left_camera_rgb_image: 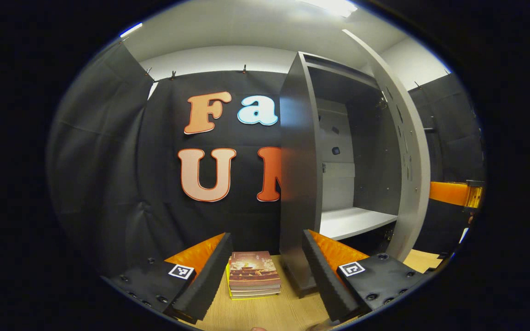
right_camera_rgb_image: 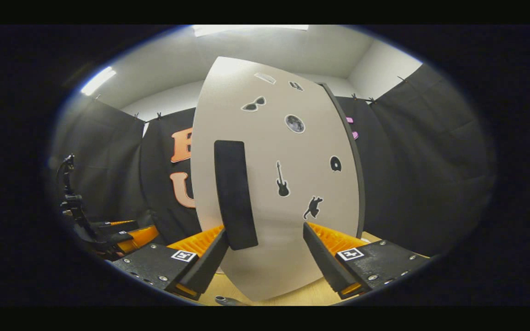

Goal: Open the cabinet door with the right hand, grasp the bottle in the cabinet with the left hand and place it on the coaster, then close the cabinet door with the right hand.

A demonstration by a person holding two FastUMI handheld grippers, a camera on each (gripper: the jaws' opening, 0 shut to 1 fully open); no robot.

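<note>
Both views are lit from above by bright ceiling strips that blow out to white glare high over the tongs, while the black cloth walls soak up light and stay dim. Ahead of the left tongs the cabinet interior sits in shadow, its lower shelf catching light; ahead of the right tongs the door is evenly bright. Fisheye distortion bows straight edges outward, and the rims turn soft and dark.

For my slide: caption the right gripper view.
Open right gripper faces the stickered cabinet door and its dark handle.
</note>
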